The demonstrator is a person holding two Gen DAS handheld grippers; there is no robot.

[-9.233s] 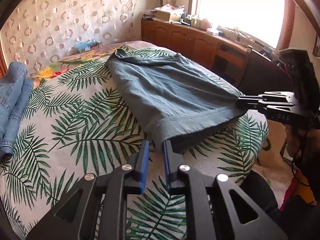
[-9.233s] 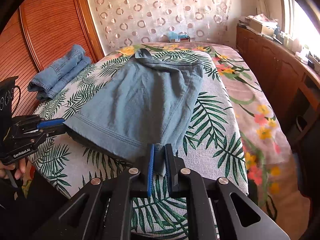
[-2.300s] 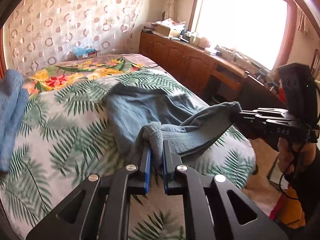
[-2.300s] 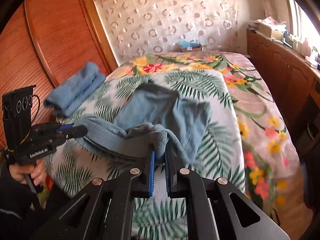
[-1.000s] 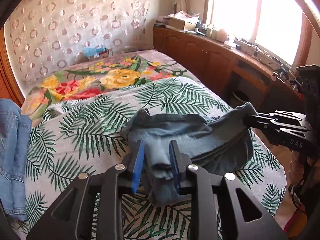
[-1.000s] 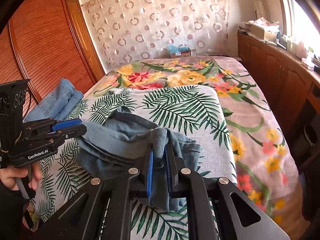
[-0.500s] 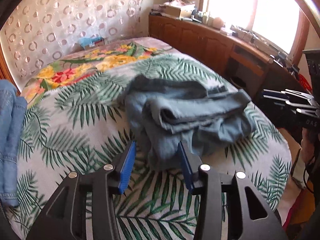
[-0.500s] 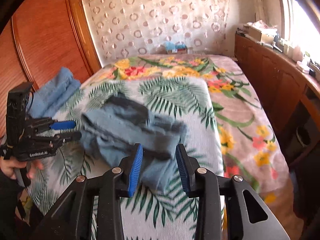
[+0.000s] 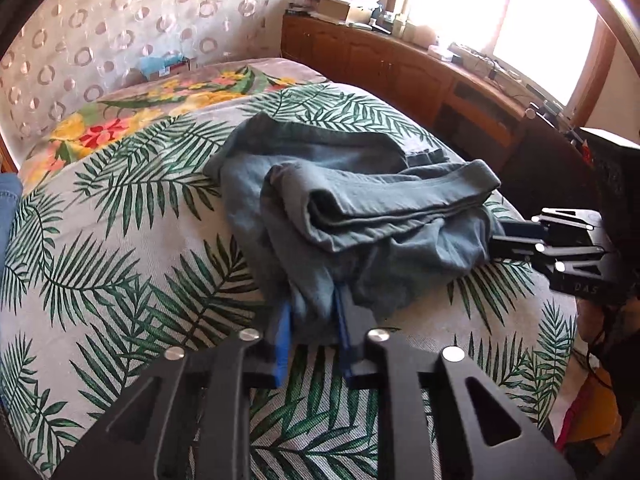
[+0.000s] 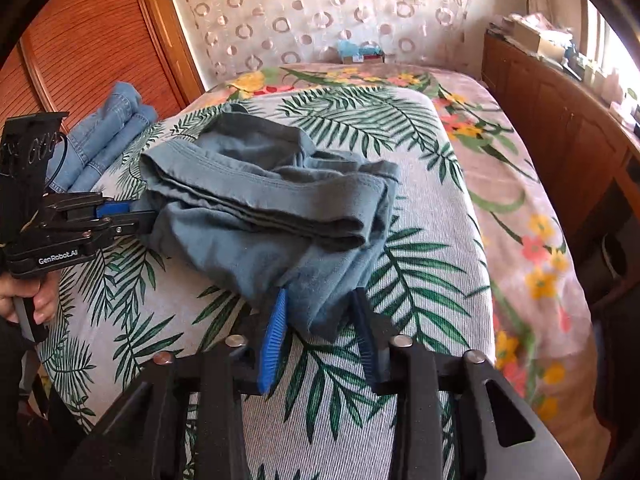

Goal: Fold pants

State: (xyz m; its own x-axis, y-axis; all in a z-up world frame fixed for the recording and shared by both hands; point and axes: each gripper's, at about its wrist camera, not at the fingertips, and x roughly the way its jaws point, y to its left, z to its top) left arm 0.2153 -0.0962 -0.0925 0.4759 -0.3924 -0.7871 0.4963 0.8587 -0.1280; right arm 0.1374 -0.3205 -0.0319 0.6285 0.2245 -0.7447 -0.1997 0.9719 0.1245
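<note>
The grey-blue pants (image 9: 360,208) lie in a bunched, loosely folded heap on the leaf-print bed cover (image 9: 120,260). My left gripper (image 9: 313,316) is low at the heap's near edge, its jaws closing, with a thick fold of the cloth squeezed between the blue pads. In the right wrist view the pants (image 10: 260,208) show from the other side. My right gripper (image 10: 320,320) straddles a hanging corner of them; its jaws are closing but stand wide, and the pads do not visibly press. Each view shows the other gripper: right gripper (image 9: 500,238), left gripper (image 10: 140,216).
Folded blue jeans (image 10: 108,132) lie at the bed's far left beside a wooden wardrobe (image 10: 80,40). A low wooden cabinet (image 9: 380,64) with clutter runs under the window on the right. A hand (image 10: 36,300) holds the left gripper's handle. The bed's edge is close below both grippers.
A second ago both grippers held the pants up. They opened, the pants dropped into a heap, and both sank to its near edge. The left jaws have narrowed on a fold.
</note>
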